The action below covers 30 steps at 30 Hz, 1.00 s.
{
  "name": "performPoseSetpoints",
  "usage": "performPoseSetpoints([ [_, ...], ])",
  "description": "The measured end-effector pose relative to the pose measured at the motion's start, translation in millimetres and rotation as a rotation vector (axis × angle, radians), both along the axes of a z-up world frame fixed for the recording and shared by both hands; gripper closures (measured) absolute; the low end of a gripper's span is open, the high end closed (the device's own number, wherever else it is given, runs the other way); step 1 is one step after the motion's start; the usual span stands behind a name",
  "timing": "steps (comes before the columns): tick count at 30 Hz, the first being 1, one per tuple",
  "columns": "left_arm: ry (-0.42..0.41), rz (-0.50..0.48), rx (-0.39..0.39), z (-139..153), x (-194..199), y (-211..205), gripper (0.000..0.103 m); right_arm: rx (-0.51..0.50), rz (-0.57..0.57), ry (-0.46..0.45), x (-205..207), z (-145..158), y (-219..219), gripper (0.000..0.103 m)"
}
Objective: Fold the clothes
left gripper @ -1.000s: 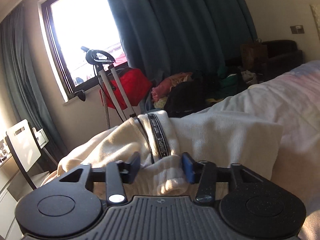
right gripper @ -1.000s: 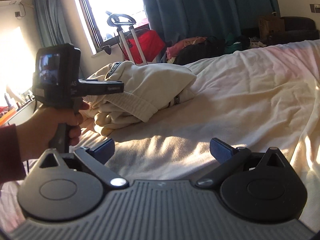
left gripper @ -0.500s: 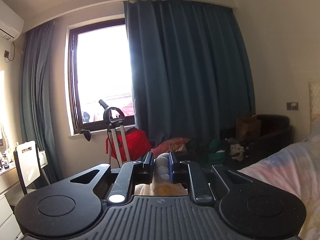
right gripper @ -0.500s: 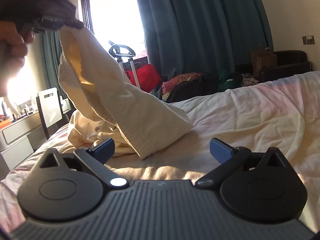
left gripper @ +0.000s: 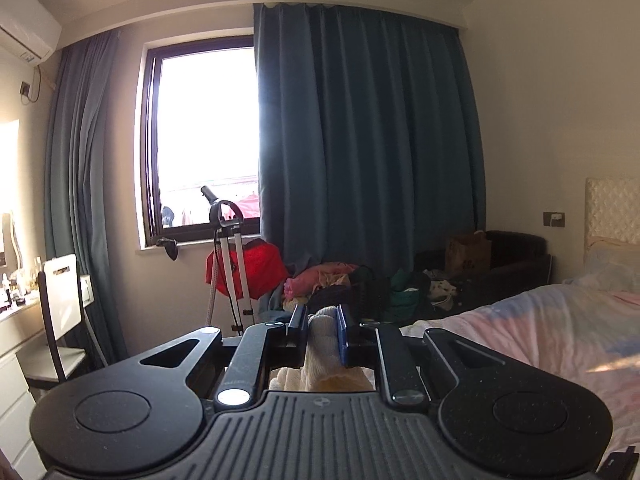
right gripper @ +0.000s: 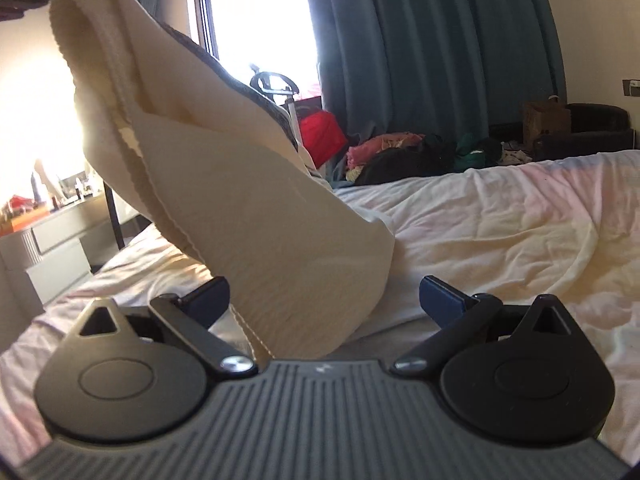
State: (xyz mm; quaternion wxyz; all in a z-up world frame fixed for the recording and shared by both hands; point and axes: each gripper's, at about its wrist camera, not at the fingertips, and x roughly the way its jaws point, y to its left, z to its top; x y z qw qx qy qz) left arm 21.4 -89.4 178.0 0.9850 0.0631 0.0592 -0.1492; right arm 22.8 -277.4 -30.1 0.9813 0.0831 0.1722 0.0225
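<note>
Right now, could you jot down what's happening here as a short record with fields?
Setting: bedroom, bed with a rumpled pale sheet
Garment: cream knit garment, lifted at one end, lower end draped toward the sheet
Left gripper: jaws clamped on a bunched edge of the garment
Right gripper: jaws wide apart, the garment's lower part hanging between them, not pinched
Background: window, blue curtain, clothes pile on the floor
Folding: not yet begun

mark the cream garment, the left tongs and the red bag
cream garment (right gripper: 272,232): right wrist view, broad hanging panel.
left tongs (left gripper: 322,330): left wrist view, midway between fingertips, shut on the cloth.
red bag (left gripper: 260,268): left wrist view, front face.
</note>
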Motion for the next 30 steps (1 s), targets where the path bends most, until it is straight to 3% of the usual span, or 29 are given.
performPoseSetpoints([
  [4,0.002,-0.002,-0.032,-16,-15,30,0.087,-0.005,0.014,0.114,2,-11,10,0.0],
  [7,0.022,-0.007,-0.066,-28,-18,54,0.087,0.02,0.084,0.13,-2,-15,20,0.0],
  [11,0.009,0.013,-0.096,-49,-20,82,0.087,-0.023,0.062,0.163,4,-24,33,0.001],
  [14,-0.028,0.026,-0.131,-63,-19,97,0.087,0.018,-0.034,0.241,22,-38,28,0.014],
  [15,-0.024,0.029,-0.163,-67,-16,102,0.087,0.032,-0.065,0.259,27,-43,24,0.028],
  [17,-0.016,0.038,-0.225,-77,-9,114,0.087,0.058,-0.129,0.289,37,-52,17,0.031],
  [21,0.023,0.076,-0.341,-94,7,143,0.087,0.021,-0.197,0.191,35,-51,13,0.035],
  [24,0.08,0.109,-0.445,-102,17,173,0.087,-0.054,-0.184,0.08,33,-44,28,0.035],
  [30,0.167,0.147,-0.585,-107,32,235,0.087,-0.109,-0.037,0.078,59,-53,53,0.038],
])
